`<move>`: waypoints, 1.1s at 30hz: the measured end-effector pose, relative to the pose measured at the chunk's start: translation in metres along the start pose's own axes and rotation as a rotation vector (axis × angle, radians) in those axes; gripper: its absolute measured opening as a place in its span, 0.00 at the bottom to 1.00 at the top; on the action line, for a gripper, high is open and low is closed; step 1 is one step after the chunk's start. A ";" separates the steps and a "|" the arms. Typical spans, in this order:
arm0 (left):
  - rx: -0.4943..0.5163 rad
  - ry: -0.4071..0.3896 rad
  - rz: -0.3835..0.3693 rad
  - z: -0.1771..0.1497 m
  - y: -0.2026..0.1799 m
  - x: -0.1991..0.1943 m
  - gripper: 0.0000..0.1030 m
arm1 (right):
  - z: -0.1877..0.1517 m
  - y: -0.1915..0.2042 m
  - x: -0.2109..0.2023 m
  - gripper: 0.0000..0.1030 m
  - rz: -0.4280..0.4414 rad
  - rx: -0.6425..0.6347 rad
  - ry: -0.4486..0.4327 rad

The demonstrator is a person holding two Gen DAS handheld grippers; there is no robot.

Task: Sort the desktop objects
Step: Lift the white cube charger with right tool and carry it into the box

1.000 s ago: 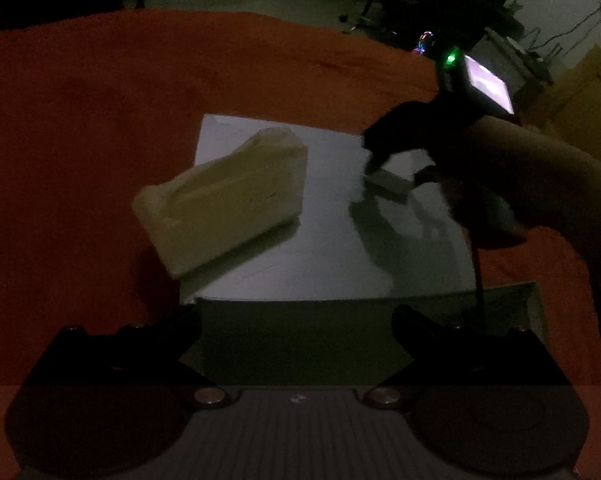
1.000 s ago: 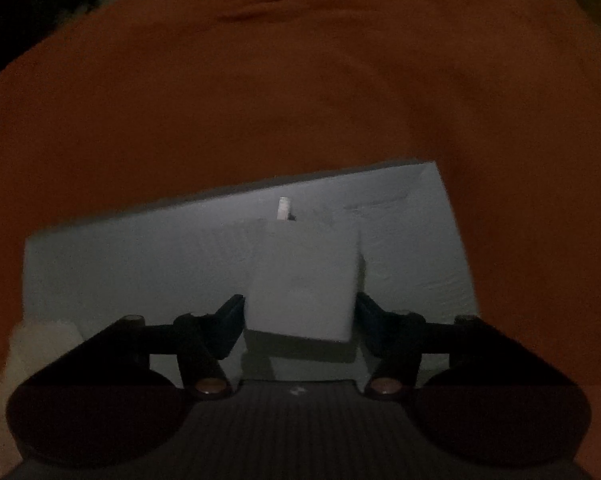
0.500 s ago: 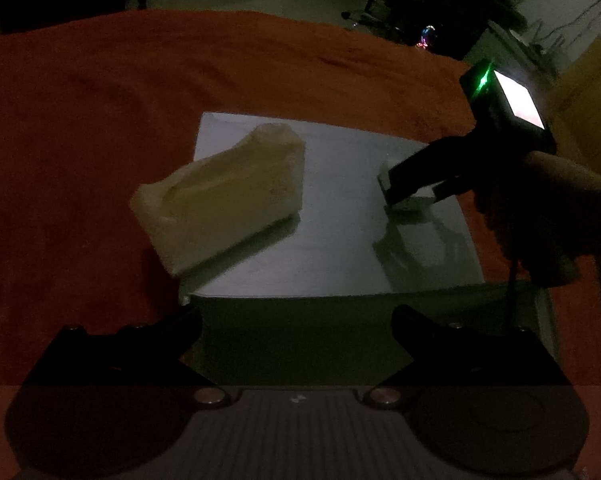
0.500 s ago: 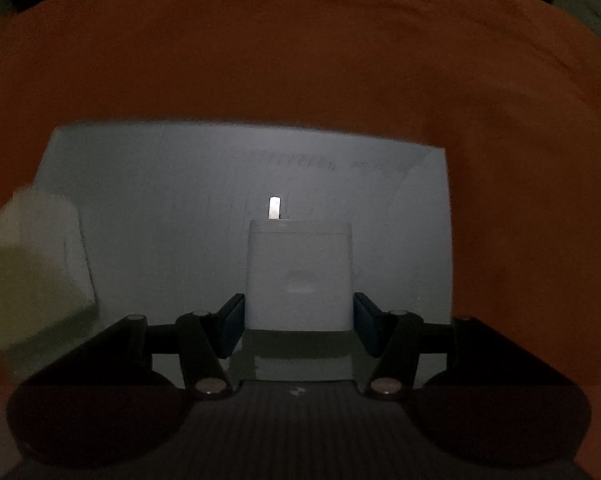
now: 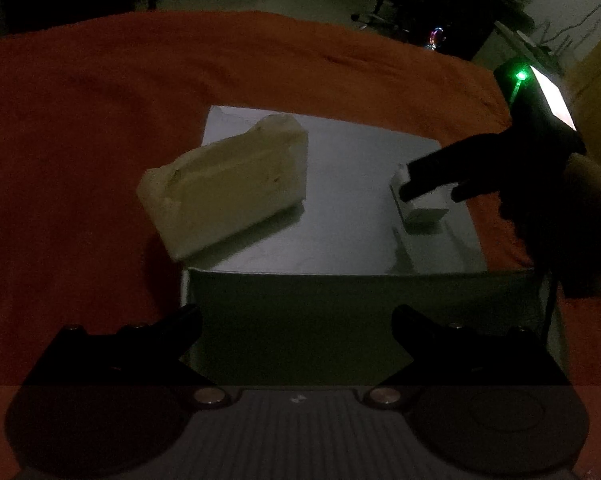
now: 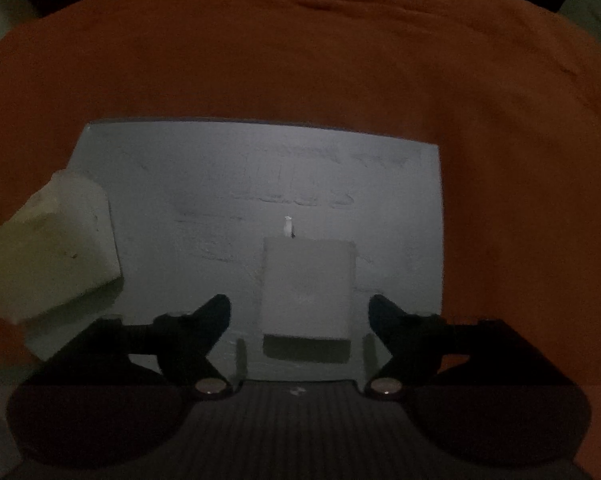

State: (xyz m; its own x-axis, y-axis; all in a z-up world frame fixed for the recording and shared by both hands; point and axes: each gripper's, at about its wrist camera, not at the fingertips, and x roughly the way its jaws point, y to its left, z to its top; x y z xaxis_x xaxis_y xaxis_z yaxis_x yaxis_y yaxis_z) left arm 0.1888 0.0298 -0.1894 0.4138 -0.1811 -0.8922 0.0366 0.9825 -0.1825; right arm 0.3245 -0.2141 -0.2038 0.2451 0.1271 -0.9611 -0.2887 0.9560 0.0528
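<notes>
Left wrist view: left gripper [image 5: 296, 320] had its jaws wide apart with nothing between them, hovering over the near edge of a white board [image 5: 352, 216] on the orange cloth [image 5: 100, 120]; a yellowish tissue pack [image 5: 228, 188] lay across the board's left edge, and the right gripper [image 5: 430, 184] sat at a white charger [image 5: 422, 206] near the right edge. Right wrist view: right gripper [image 6: 300, 312] jaws had just been opening and stood clear of the charger [image 6: 306, 288], which lay flat on the board [image 6: 220, 176] between the fingertips, prong pointing away.
</notes>
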 end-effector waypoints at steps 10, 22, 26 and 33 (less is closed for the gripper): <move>0.009 0.044 -0.052 -0.002 -0.013 0.007 1.00 | 0.004 -0.014 0.014 0.57 -0.064 -0.016 0.024; -0.004 0.048 -0.051 -0.008 -0.006 0.005 1.00 | -0.005 -0.054 -0.075 0.57 0.039 0.025 -0.062; -0.015 0.064 -0.048 -0.009 -0.002 0.007 1.00 | -0.023 -0.060 -0.119 0.57 0.104 -0.004 -0.090; 0.008 0.068 -0.066 -0.016 -0.006 -0.001 1.00 | -0.076 -0.056 -0.185 0.57 0.210 -0.097 -0.111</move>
State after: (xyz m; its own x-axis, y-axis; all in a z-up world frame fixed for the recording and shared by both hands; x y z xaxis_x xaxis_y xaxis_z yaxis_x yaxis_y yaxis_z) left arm 0.1732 0.0233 -0.1940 0.3481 -0.2474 -0.9043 0.0689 0.9687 -0.2385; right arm 0.2250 -0.3118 -0.0491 0.2686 0.3539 -0.8959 -0.4302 0.8762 0.2172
